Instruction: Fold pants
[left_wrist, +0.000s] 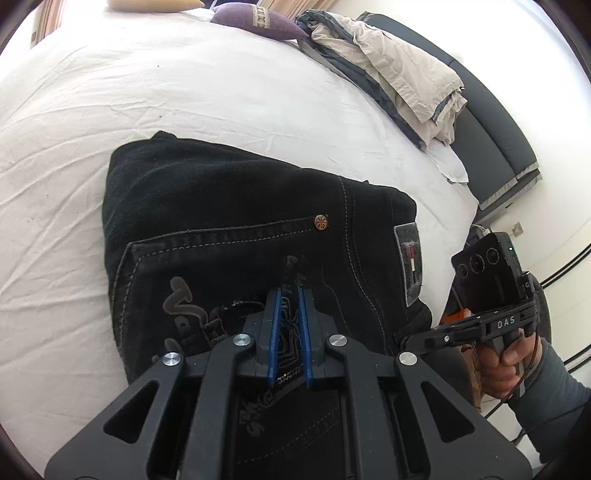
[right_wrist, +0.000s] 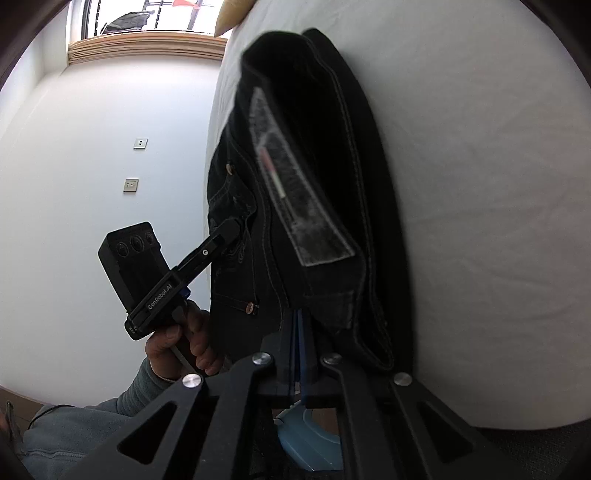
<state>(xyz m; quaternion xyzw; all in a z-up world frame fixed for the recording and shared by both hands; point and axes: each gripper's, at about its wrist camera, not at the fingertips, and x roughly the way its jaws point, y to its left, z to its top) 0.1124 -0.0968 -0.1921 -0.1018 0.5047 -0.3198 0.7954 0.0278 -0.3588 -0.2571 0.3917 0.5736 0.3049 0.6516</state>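
Your left claw (left_wrist: 290, 295) stands slightly parted and empty over the folded black jeans (left_wrist: 229, 229) at the bed (left_wrist: 184, 85) edge, while your right claw (right_wrist: 299, 317) is clenched on their waistband, so a hard pull risks dragging them off.

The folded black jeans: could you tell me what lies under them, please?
The black jeans rest on the bed's white sheet, which shows all around them. One end overhangs the mattress edge. Whatever lies directly beneath the denim is covered.
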